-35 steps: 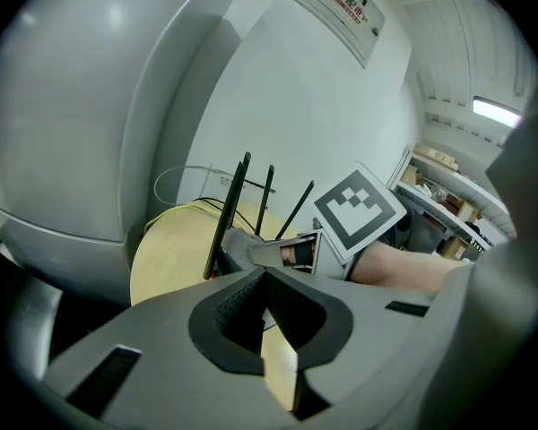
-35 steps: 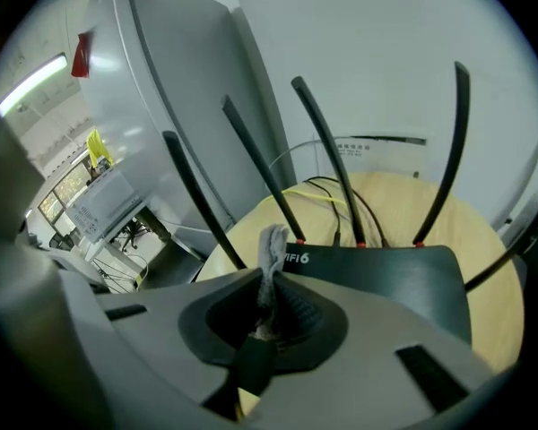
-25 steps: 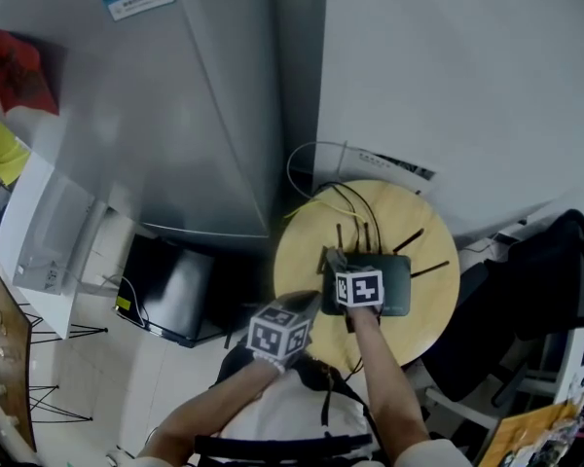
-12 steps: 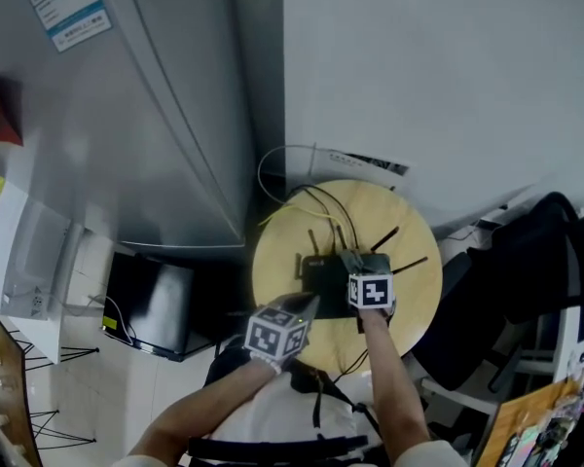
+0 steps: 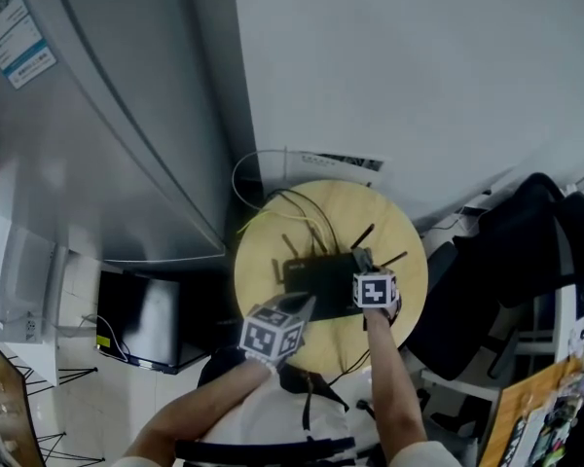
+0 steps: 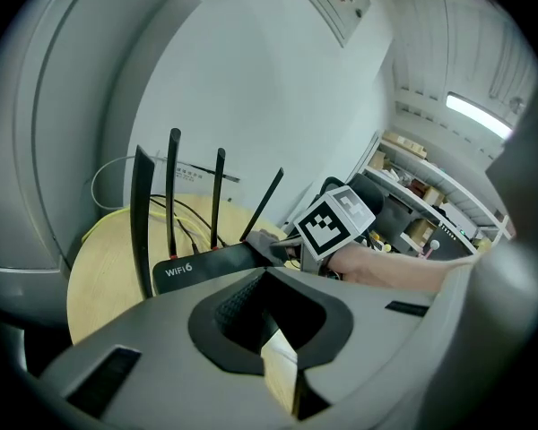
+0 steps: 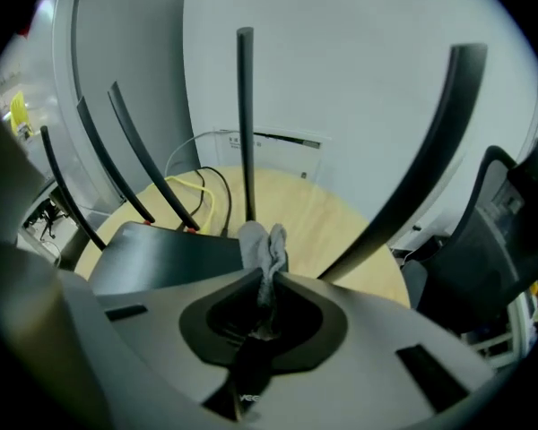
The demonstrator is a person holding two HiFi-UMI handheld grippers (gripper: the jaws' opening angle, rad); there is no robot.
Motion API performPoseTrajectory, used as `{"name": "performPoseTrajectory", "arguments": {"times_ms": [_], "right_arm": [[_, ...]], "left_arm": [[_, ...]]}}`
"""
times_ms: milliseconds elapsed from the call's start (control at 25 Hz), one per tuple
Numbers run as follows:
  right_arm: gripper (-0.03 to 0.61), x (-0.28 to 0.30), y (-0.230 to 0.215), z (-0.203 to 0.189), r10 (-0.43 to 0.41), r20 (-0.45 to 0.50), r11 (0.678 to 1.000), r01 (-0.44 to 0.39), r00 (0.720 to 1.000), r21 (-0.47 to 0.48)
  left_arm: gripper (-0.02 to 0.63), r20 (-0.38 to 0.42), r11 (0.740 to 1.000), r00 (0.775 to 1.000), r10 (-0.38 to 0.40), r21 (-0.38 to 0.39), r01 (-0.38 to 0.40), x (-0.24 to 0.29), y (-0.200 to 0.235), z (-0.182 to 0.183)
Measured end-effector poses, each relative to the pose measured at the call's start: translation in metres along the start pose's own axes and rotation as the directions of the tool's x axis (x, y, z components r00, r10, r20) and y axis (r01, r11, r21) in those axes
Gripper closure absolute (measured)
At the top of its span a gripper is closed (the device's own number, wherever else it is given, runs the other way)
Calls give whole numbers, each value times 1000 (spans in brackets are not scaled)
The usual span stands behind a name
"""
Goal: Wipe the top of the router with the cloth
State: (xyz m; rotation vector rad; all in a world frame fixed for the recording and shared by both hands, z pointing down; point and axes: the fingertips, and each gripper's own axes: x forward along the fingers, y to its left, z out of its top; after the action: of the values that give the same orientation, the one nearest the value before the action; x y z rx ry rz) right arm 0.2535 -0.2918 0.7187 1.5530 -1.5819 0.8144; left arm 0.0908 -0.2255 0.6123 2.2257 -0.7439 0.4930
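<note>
Now the round, pale wooden surface (image 5: pixel 258 261) carries a flat, matte black router (image 5: pixel 311 273) with slim, stiff antennas (image 6: pixel 173 200) standing from its back edge. The right tool (image 7: pixel 265 280) has its 2 jaws clamped on a crumpled grey cloth (image 7: pixel 262 243), whose soft folds poke out at the router's right end. That forearm reaches straight forward from the body. The left tool (image 6: pixel 264 331) is closed on nothing, held near the router's front edge, its arm angling in from the left. A yellow cable (image 7: pixel 203 197) curls behind.
</note>
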Motion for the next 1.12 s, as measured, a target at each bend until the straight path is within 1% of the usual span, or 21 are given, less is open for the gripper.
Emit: {"name": "performPoseTrajectory", "arguments": {"times_ms": [120,200,280,360,520,800,960,1120], "right_arm": [[541,-7,-14,-1,-93,12,995,93,996,-45],[541,-12,-19,-4,-135,16,989,136,991,-66],[541,-14,-22,-8,-157,20,985,158,987,-74],[541,-14,-24,-15,-162,9,984,162,987,-69],[541,-16,-8,-23,-110,-13,992,109,994,-66],[541,-20,36,-25,8,10,998,-8,1000,-69],[541,-24,67,-25,74,11,993,-72,997,-96],[541,-27,109,-27,150,8,979,-147,989,-143]], "left_arm": [[615,2,1000,1000,4,-8,-4,-3,3,1],[615,9,1000,1000,11,-16,-11,-6,5,2],[615,13,999,1000,23,-24,-22,-8,9,2],[615,8,999,999,37,-34,-37,-10,13,-2],[615,7,997,998,57,-57,-56,-16,19,-9],[615,14,987,994,105,-120,-102,-33,32,-21],[615,10,983,991,134,-131,-132,-41,39,-29],[615,10,976,986,165,-147,-162,-54,44,-33]]}}
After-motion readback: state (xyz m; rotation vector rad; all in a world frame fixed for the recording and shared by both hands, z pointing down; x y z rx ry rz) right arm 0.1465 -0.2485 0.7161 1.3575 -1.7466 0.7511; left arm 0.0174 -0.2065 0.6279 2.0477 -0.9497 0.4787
